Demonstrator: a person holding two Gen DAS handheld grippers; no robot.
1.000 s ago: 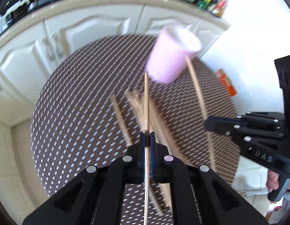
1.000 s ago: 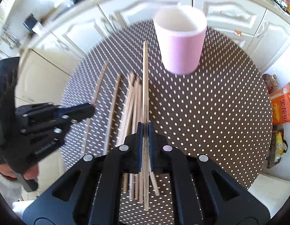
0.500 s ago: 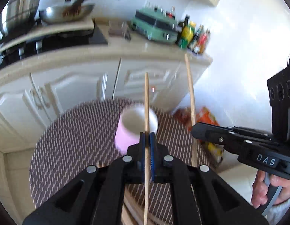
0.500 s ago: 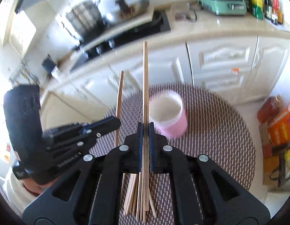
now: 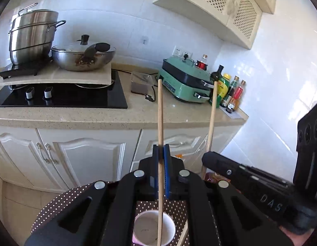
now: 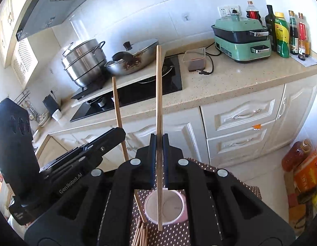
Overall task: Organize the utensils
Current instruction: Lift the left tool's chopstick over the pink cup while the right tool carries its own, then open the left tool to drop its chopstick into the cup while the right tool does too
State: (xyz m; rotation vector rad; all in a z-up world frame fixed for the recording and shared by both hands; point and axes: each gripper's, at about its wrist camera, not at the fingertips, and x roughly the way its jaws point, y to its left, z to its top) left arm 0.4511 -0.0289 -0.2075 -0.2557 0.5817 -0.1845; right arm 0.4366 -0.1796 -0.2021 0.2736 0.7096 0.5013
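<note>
Seen from the left tongs (image 5: pixel 160 153), the picture has swung up within the last second: a moment ago the dotted table (image 5: pixel 55 201) filled it and the pink cup (image 5: pixel 154 228) sat far off at one o'clock, and now the stove and the counter fill the top half. The cup has dropped to six o'clock, right under the jaws. These tongs are clamped on one chopstick (image 5: pixel 160 112), which stands nearly upright, its top at twelve o'clock and its lower end showing against the white inside of the cup (whether it is already below the rim I cannot tell). The other tongs show at four o'clock with their own stick (image 5: pixel 212 119) leaning beside.

Seen from the right tongs (image 6: pixel 159 145), it is the same story: the view has lifted from the table to the kitchen wall. These jaws too are pinched shut on a single chopstick (image 6: pixel 158 94), upright, its lower end crossing the mouth of the cup (image 6: pixel 168 209) at six o'clock. The left tongs sit at eight o'clock. A loose bundle of chopsticks (image 6: pixel 141 233) lies on the table at seven o'clock, just beside the cup.

To my eye both sticks have been carried up and stood on end over the cup, so lowering and letting go looks like the step now due, with the bundle left to follow.
</note>
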